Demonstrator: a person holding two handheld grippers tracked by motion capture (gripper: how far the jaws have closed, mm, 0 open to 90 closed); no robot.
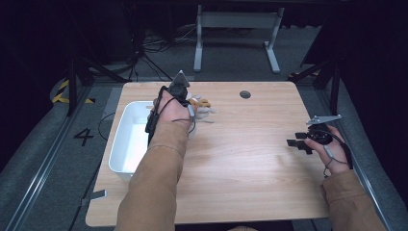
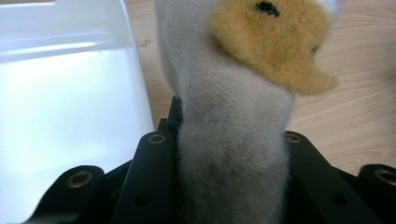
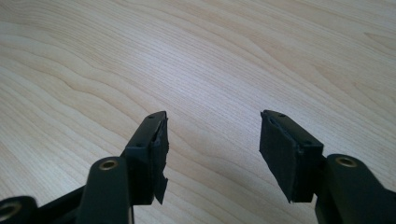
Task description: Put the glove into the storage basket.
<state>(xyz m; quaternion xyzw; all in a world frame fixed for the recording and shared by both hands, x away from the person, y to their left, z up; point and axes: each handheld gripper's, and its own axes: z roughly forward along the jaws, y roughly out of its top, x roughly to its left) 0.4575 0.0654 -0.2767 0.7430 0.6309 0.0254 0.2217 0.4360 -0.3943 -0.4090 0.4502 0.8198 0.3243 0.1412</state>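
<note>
Left tool [image 2: 229,154] clamps plush toy [image 2: 233,93], its head cut off above.

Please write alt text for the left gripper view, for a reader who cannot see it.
The left hand-held gripper is shut on a grey plush toy with a fuzzy orange part. A white plastic bin sits left of it on the light wooden table.

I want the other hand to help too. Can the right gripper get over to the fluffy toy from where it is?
Probably yes. The right gripper is open over bare table, with nothing between it and the fluffy toy. But it is far off across the table, and the left gripper already clamps the toy beside the white bin.
</note>
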